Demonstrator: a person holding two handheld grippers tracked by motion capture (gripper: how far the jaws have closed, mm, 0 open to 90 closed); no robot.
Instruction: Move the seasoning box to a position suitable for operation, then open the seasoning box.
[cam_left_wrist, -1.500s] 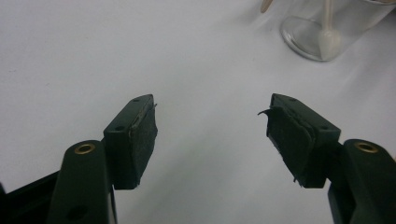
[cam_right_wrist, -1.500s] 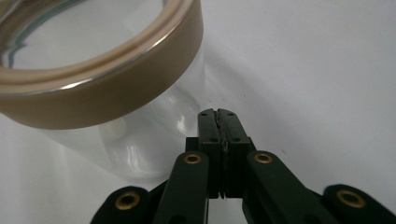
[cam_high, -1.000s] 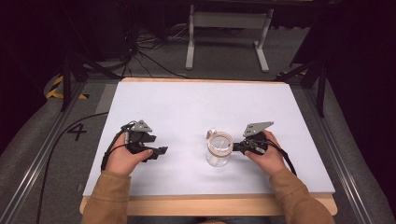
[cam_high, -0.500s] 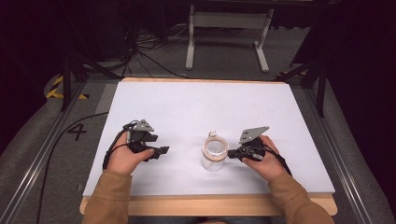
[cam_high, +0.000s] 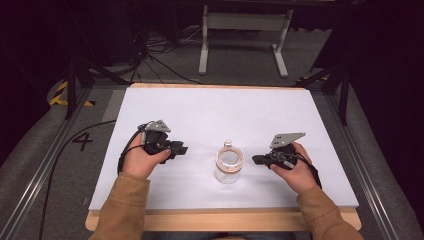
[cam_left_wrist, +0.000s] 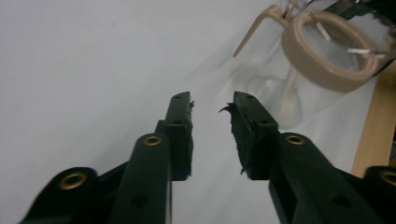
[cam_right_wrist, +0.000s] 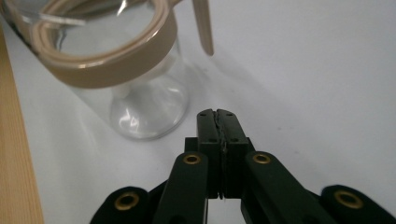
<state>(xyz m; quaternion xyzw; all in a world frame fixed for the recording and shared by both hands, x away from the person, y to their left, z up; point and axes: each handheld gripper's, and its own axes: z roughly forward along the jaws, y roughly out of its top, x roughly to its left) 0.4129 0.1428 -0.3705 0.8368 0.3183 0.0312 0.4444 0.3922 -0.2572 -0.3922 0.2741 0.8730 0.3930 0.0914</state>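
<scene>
White sheeting covers the table (cam_high: 210, 107), with a bare wooden strip along the near edge and dark floor, cables and a metal stand beyond the far one. At the table's near middle stands a clear glass jar (cam_high: 228, 166) with a tan rim band and a tan clasp arm jutting from its far side. From the near edge two tan-sleeved forearms reach in, one on each side of the jar, both wrists level and both grippers aimed inward at it. With jaws that have just been closing, the left gripper (cam_high: 179, 148) holds a gap with nothing in it, well short of the jar. Its counterpart, the right gripper (cam_high: 256, 160), has its jaws pressed together, empty, just beside the jar's wall without touching. Open sheeting spreads wide behind and to both sides.
</scene>
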